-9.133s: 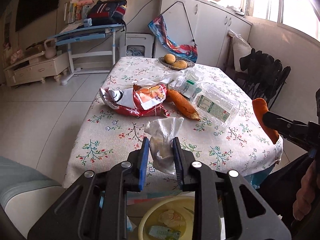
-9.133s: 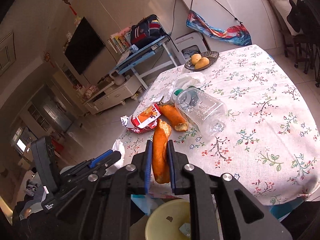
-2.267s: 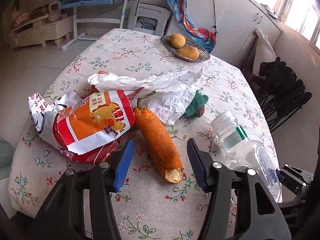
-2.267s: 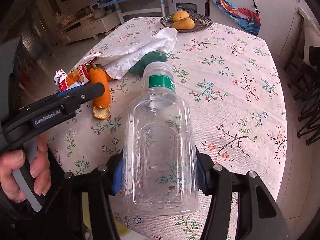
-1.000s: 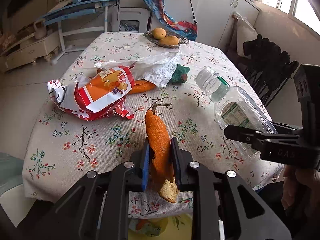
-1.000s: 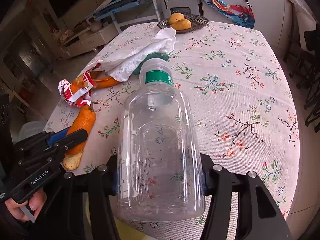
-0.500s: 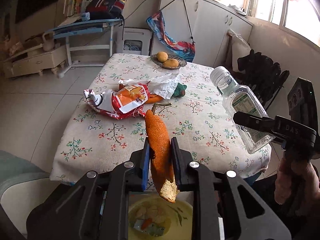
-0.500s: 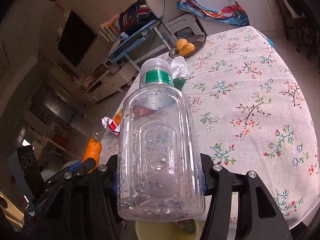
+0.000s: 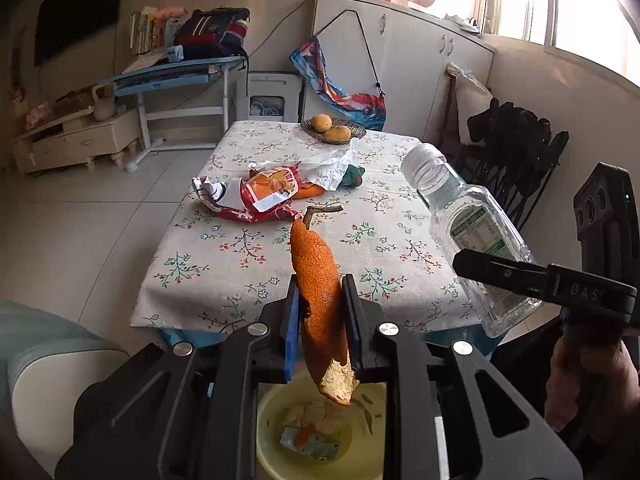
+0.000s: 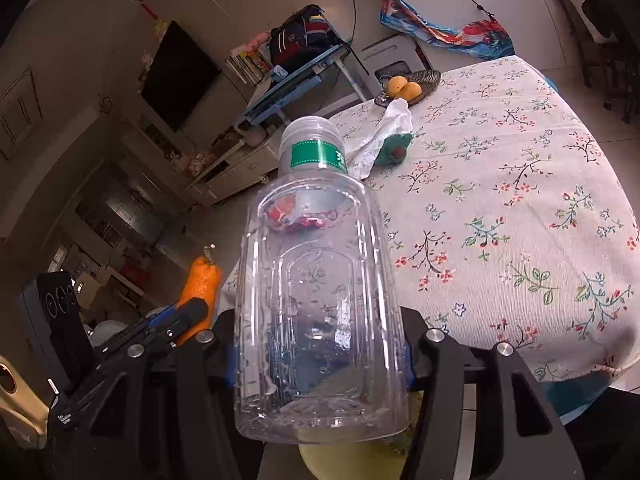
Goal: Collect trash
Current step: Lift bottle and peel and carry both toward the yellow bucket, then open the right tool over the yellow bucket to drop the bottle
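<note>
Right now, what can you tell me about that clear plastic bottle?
The clear plastic bottle looks empty, with squared, ribbed, embossed sides, a clear screw cap and a green neck band; the left view shows a printed label. The right claw grips its lower body, holding it tilted in the air near the table's edge, its base above a yellow basin.

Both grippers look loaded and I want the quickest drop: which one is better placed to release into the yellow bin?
Left, probably: the left hand-held gripper holds the peel directly above the bin.
</note>
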`<state>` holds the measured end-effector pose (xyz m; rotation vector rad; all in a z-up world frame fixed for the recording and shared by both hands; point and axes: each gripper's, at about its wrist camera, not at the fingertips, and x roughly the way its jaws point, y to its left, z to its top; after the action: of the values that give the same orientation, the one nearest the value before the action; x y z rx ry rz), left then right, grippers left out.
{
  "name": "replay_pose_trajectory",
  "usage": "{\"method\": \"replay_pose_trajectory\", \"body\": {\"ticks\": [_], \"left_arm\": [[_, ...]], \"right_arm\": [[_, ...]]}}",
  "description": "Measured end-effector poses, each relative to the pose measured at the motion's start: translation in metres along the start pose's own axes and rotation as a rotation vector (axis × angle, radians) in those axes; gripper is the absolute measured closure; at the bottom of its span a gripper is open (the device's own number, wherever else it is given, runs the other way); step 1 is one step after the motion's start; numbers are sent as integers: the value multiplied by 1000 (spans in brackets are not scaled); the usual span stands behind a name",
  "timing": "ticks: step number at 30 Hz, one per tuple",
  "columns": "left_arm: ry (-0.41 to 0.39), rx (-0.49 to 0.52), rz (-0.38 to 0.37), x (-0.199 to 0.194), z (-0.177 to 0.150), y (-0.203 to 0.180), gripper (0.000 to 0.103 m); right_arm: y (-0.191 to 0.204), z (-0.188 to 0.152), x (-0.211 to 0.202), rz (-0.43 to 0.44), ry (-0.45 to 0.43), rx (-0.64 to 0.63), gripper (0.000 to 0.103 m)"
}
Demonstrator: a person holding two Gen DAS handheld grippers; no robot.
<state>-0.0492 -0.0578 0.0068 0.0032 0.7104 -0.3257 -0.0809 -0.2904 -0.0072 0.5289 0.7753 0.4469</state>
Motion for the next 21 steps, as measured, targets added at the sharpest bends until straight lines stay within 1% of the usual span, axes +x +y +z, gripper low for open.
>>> {"method": "replay_pose_trajectory", "body": {"ticks": [12,15,21], "left_arm": [[-31,11,-2,-25,-10,-4,83],[-31,11,-4,-27,-13,-3,83],[-23,11,-8,-28,-19,-2,83]], "right_arm": [[22,-40,30,-19,160,-49,47],[25,-54,42,-32,226,-57,47],[35,-79,72,-75,354,-119,47]]}}
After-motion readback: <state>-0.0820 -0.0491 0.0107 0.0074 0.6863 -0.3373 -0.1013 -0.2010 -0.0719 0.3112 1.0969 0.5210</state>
